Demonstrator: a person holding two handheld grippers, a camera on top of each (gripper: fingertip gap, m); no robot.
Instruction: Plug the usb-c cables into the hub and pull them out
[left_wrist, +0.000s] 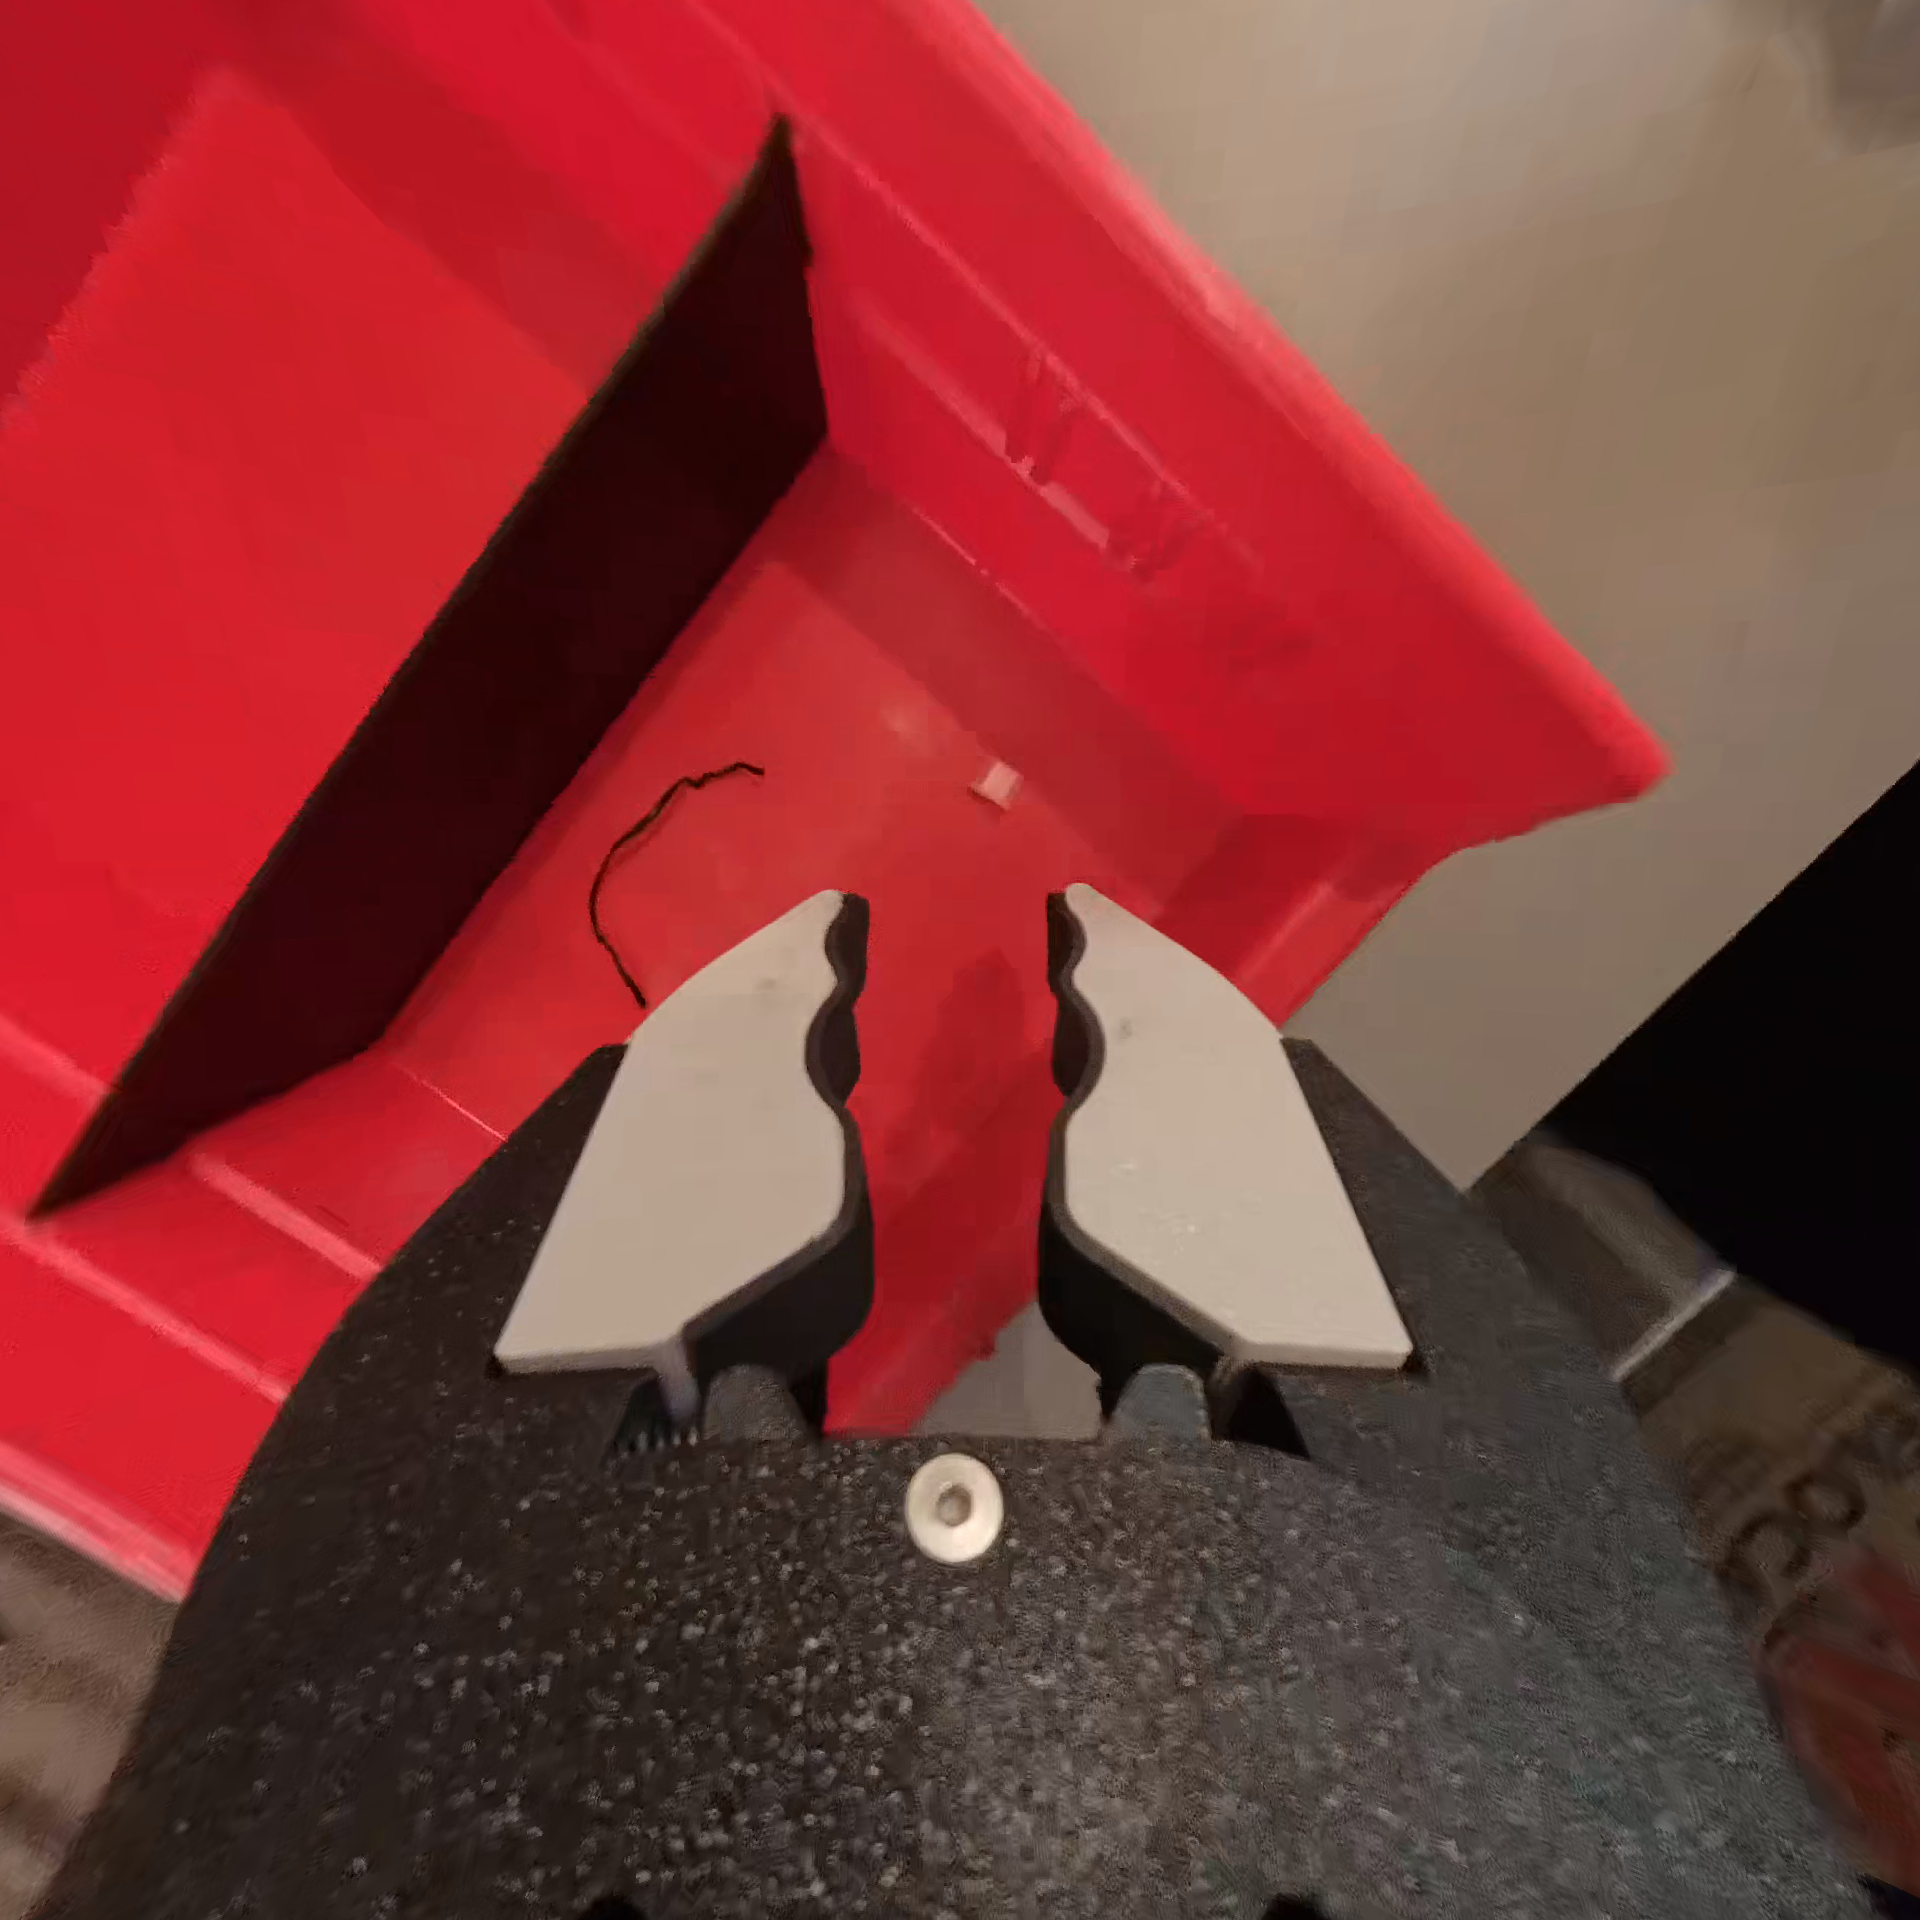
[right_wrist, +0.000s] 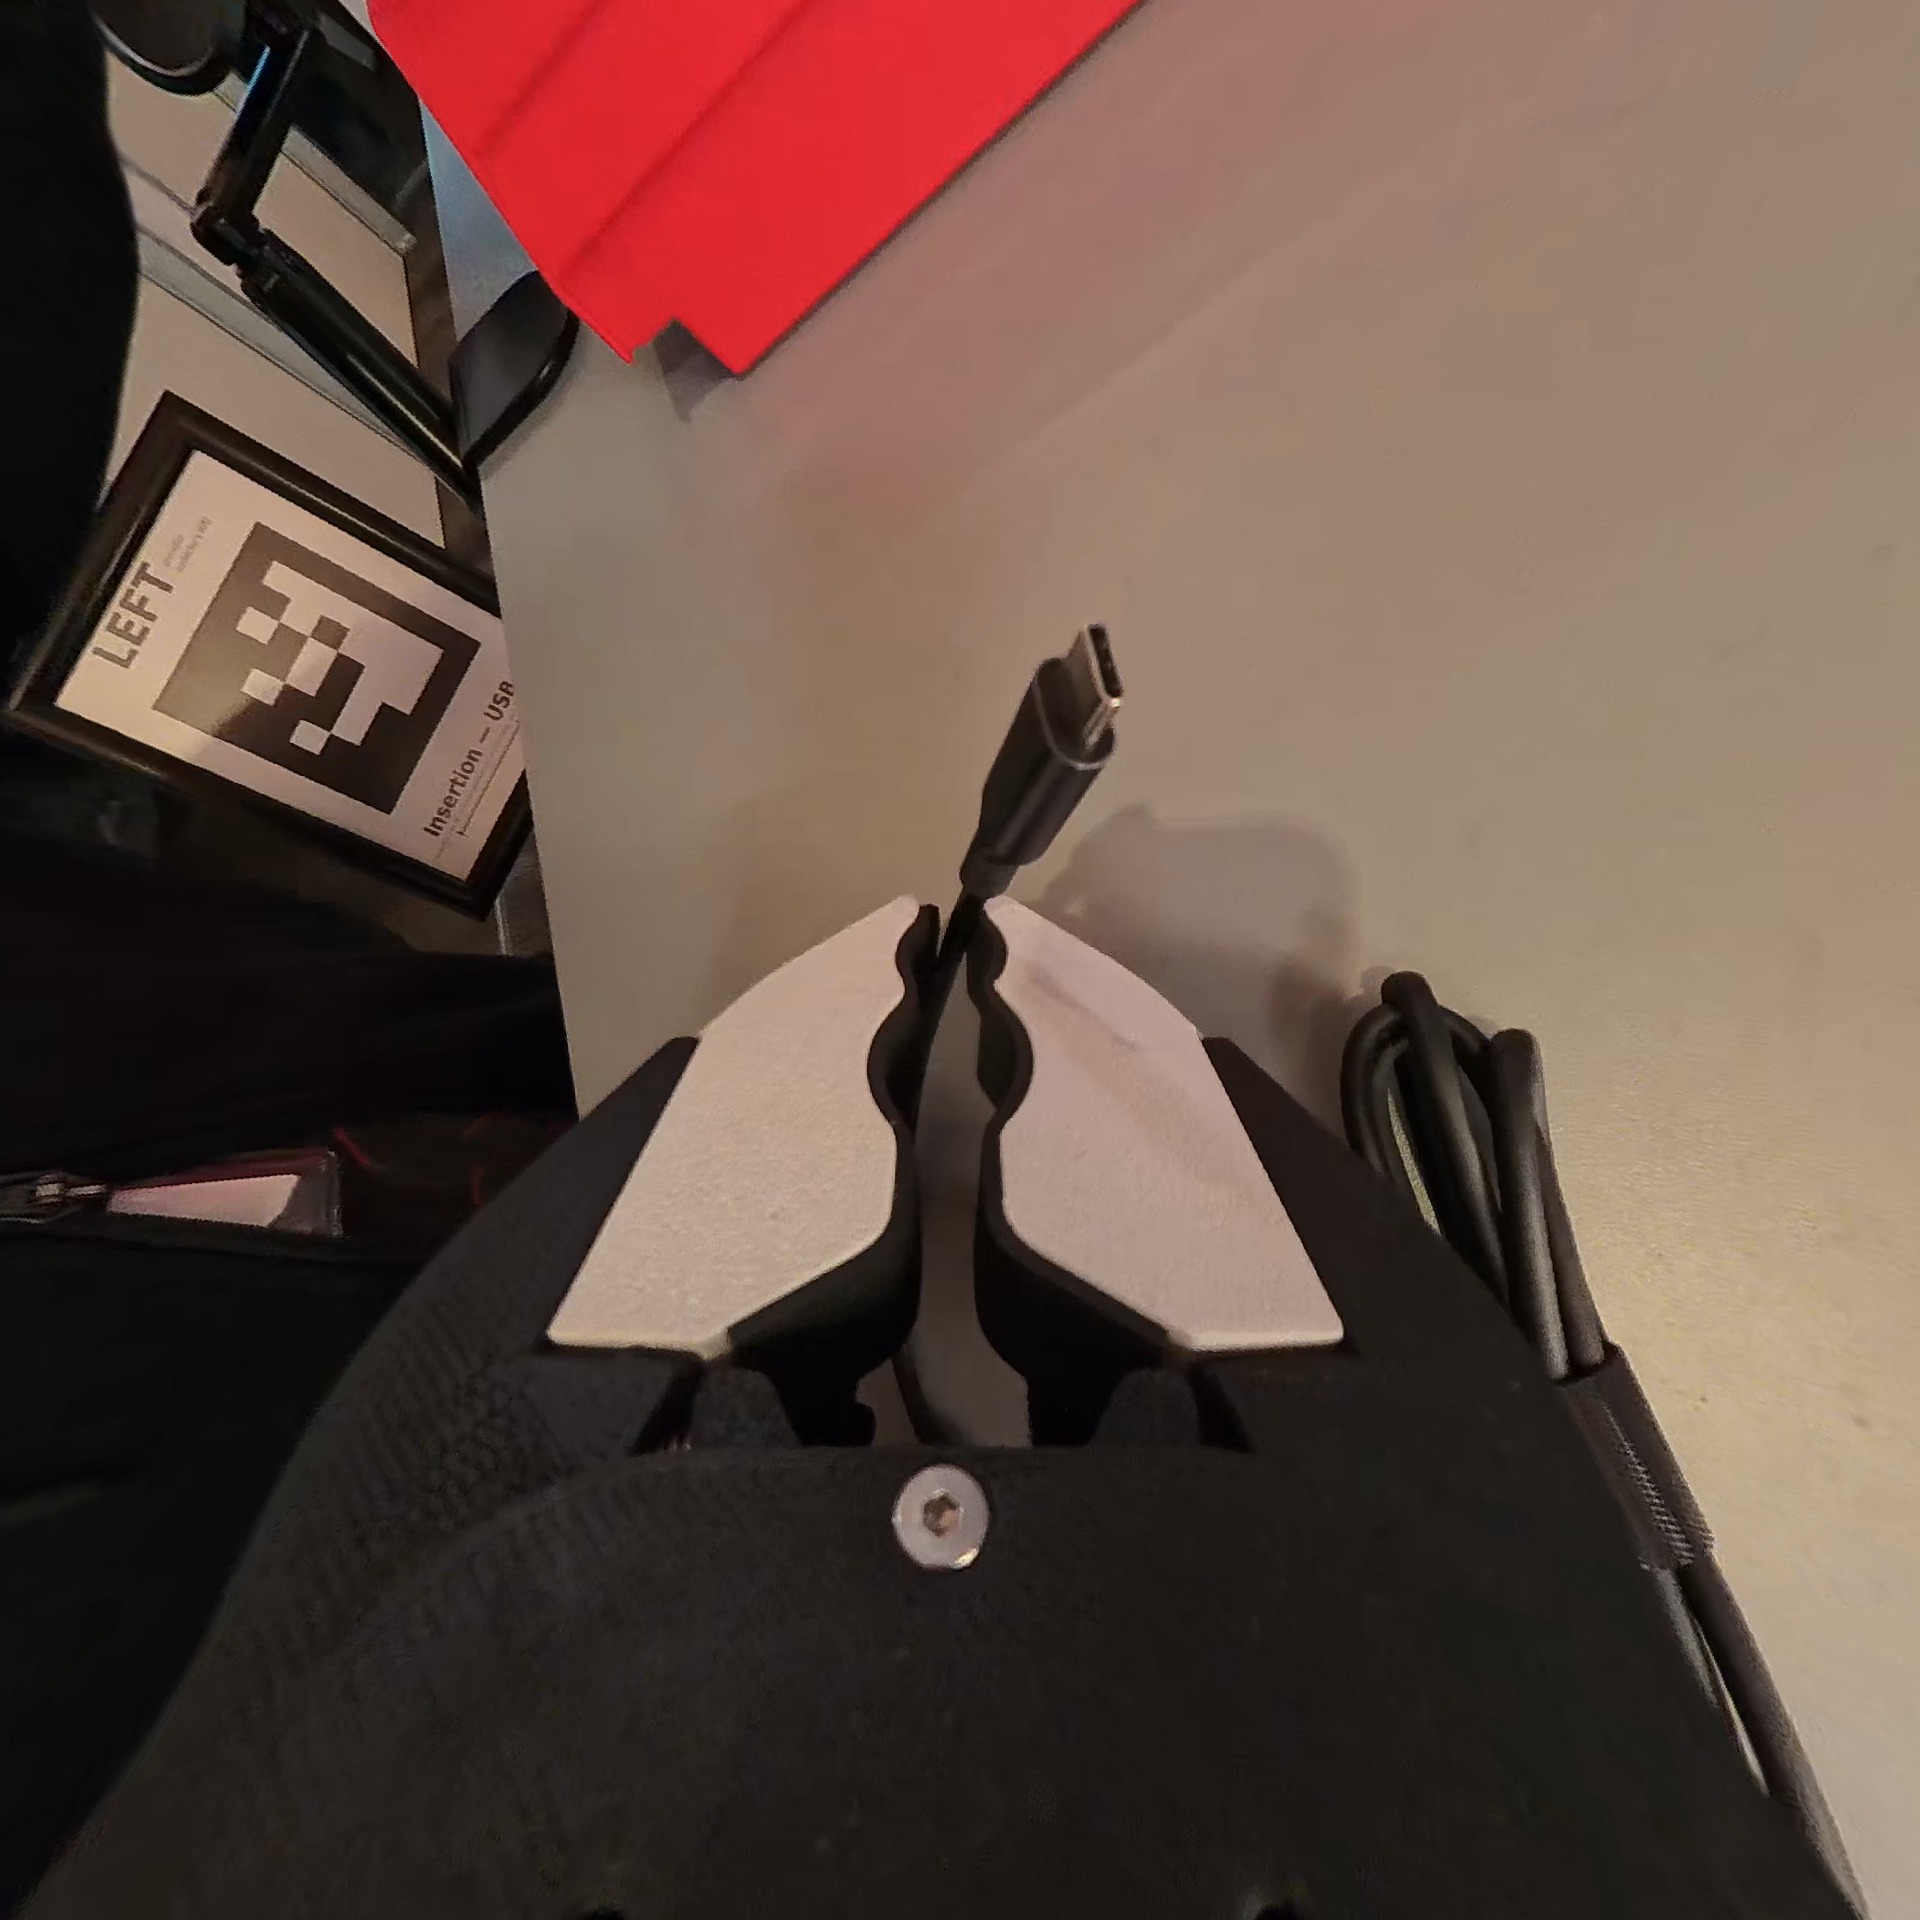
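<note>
Beside table edge (right_wrist: 1351, 520): framed marker card (right_wrist: 275, 665) | right hand-held gripper (right_wrist: 958, 914) pinching usb-c cable (right_wrist: 1049, 748)

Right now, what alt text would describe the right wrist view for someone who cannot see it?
The right tongs pinch a black USB-C cable just behind its plug, which points up over a beige table. A red bin sits beyond, a bundled black cable to the right.

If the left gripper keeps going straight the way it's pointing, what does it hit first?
Most likely the floor of the red bin, just past the open left gripper; nothing lies between, though depth is unclear.
</note>
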